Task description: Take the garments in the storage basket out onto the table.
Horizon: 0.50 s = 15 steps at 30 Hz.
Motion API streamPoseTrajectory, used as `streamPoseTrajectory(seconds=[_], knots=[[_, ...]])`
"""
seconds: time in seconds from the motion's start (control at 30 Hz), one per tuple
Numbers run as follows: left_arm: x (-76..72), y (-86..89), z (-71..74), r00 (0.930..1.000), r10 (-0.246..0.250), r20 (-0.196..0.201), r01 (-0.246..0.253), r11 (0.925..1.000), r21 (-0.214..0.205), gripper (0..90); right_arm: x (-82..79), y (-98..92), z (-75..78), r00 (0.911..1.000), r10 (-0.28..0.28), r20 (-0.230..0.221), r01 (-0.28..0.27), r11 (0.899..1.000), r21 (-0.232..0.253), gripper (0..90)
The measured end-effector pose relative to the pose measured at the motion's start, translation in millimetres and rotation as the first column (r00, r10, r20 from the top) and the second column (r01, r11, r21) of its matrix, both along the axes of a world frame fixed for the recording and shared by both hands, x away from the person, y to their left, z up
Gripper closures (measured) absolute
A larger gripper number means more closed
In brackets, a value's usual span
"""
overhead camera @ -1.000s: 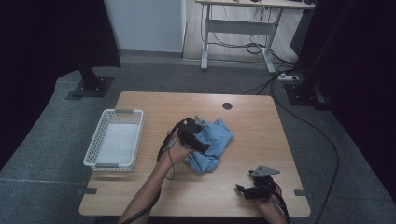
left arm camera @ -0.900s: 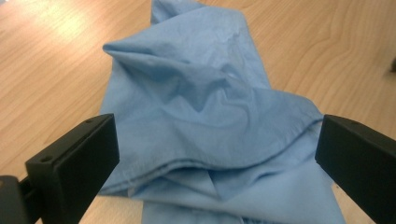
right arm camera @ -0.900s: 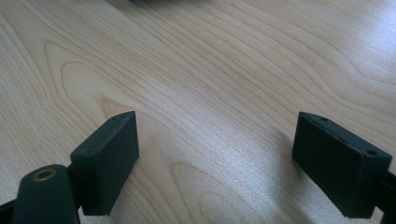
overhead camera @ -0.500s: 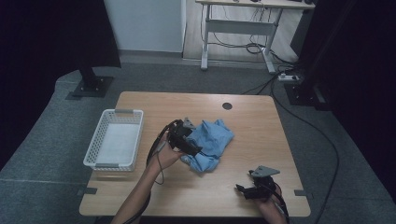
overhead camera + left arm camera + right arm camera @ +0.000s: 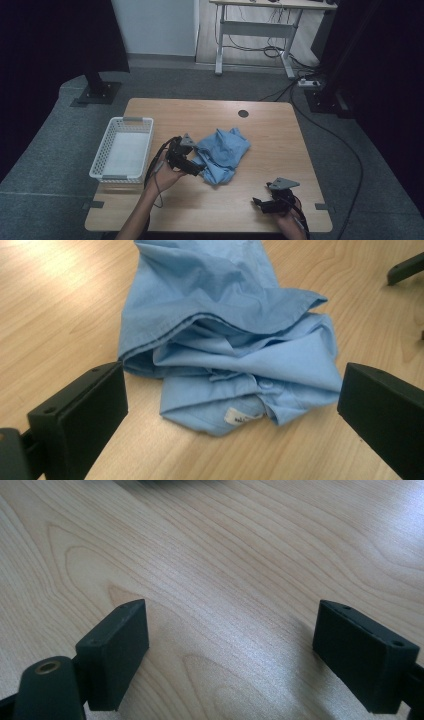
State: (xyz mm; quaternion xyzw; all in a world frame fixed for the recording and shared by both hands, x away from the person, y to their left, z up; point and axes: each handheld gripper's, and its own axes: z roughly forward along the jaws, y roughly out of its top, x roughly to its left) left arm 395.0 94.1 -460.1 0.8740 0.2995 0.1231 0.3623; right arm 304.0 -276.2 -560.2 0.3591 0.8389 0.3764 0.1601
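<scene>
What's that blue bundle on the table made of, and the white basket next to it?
The blue shirt looks like thin woven cloth, perhaps cotton: matte, softly creased, with stitched hems, a small button and a sewn label. The white basket seems to be moulded plastic: stiff, even white walls pierced in a regular lattice. The table shows pale wood grain with a light sheen, though whether solid or veneer is unclear.

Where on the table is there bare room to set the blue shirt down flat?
Bare wood lies beyond the blue shirt toward the table far edge, and between shirt and right hand-held gripper. It is crowded between the white basket and left hand-held gripper.
</scene>
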Motion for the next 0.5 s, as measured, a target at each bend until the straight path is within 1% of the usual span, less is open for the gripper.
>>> streamPoseTrajectory(seconds=[0.03, 0.07, 0.13, 0.17, 0.3, 0.37, 0.43, 0.47, 0.5], knots=[[0.0, 0.0, 0.0, 1.0000, 0.000, 0.000, 0.000, 1.0000, 0.000, 0.0, 0.0, 0.0, 0.0, 1.0000, 0.000, 0.000, 0.000, 1.000, 0.000, 14.2], [-3.6, 5.0, -2.2, 1.0000, 0.006, 0.002, -0.006, 1.0000, -0.005, 0.0, 0.0, 0.1, 0.0, 1.0000, -0.001, 0.000, 0.001, 1.000, 0.000, 14.3], [-4.5, 6.7, -3.0, 1.0000, 0.006, 0.003, -0.006, 1.0000, -0.006, 0.0, -0.1, 0.1, 0.0, 1.0000, -0.002, -0.001, 0.002, 1.000, 0.000, 14.2], [-7.2, 11.1, -5.0, 0.9999, 0.011, 0.005, -0.011, 0.9999, -0.010, 0.0, -0.2, 0.2, 0.0, 1.0000, -0.003, -0.002, 0.003, 1.000, 0.001, 14.2], [-12.0, 17.2, -9.0, 0.9999, 0.007, 0.011, -0.007, 0.9997, -0.023, 0.0, -0.3, 0.3, 0.1, 1.0000, -0.005, -0.003, 0.005, 1.000, 0.002, 14.3], [-17.0, 22.2, -14.9, 0.9999, 0.004, 0.012, -0.003, 0.9995, -0.030, 0.0, -0.3, 0.3, 0.1, 1.0000, -0.005, -0.003, 0.005, 1.000, 0.002, 14.3], [-20.2, 25.5, -19.7, 0.9999, 0.007, 0.014, -0.006, 0.9997, -0.022, 0.0, -0.3, 0.3, 0.1, 1.0000, -0.004, -0.002, 0.004, 1.000, 0.001, 14.3], [-20.2, 25.5, -19.7, 0.9999, 0.007, 0.014, -0.006, 0.9997, -0.022, 0.0, -0.3, 0.3, 0.1, 1.0000, -0.004, -0.002, 0.004, 1.000, 0.001, 14.3], [-22.4, 27.6, -22.7, 0.9998, 0.010, 0.015, -0.010, 0.9997, -0.024, 0.0, -0.3, 0.3, 0.1, 1.0000, -0.005, -0.002, 0.005, 1.000, 0.001, 14.3]])
